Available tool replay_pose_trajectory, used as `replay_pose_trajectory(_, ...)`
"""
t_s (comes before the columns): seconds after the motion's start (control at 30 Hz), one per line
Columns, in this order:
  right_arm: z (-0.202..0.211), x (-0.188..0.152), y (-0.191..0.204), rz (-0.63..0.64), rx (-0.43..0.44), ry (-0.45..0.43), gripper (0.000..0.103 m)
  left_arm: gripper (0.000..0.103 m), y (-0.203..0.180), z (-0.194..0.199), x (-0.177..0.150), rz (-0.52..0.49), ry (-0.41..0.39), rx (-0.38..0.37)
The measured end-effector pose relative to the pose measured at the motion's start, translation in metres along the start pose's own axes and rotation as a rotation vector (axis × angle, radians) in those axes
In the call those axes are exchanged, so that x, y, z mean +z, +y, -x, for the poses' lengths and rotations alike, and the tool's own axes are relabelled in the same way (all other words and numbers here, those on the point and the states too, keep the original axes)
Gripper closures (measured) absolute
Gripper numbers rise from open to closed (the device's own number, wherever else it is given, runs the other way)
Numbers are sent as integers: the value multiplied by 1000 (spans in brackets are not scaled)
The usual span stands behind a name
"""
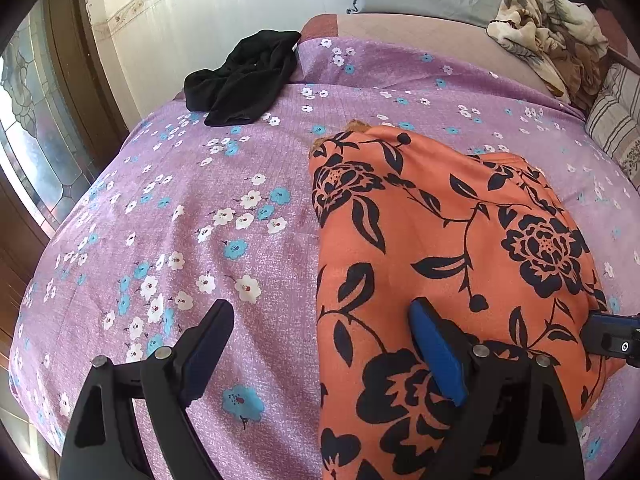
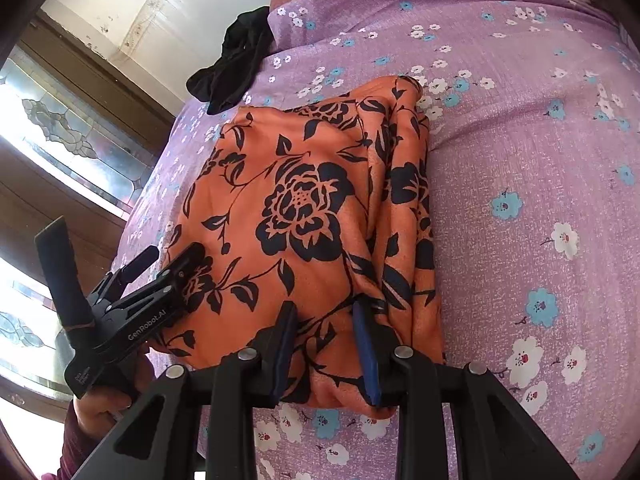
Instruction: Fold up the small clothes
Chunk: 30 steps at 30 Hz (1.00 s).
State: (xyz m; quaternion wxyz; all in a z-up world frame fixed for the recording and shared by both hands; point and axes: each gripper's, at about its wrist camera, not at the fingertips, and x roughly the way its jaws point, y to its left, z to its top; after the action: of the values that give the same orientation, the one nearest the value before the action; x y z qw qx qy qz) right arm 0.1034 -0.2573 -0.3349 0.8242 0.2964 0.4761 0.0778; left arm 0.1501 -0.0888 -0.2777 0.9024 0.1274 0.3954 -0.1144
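An orange garment with black flowers (image 1: 440, 240) lies folded on the purple flowered bedsheet (image 1: 200, 208). My left gripper (image 1: 320, 312) is open wide over its left edge: one finger is above the sheet, the other above the cloth. In the right wrist view the garment (image 2: 304, 184) is a folded block, and my right gripper (image 2: 324, 316) is shut on a bunched fold at its near edge. The left gripper (image 2: 168, 258) shows at the garment's left side, held by a hand (image 2: 96, 404). Part of the right gripper (image 1: 612, 336) shows at the garment's right edge.
A black garment (image 1: 244, 80) lies crumpled at the far left corner of the bed, by the wall. A bunched beige blanket (image 1: 540, 32) and a striped pillow (image 1: 616, 120) sit at the far right. A patterned glass window (image 2: 60, 128) stands left of the bed.
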Motion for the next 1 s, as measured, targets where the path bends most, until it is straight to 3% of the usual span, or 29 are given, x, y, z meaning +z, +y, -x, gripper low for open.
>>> replay_pose_trajectory(1.0,3,-6,3,21,-19,-40,71,13,1,0,-7,35,-8,-3)
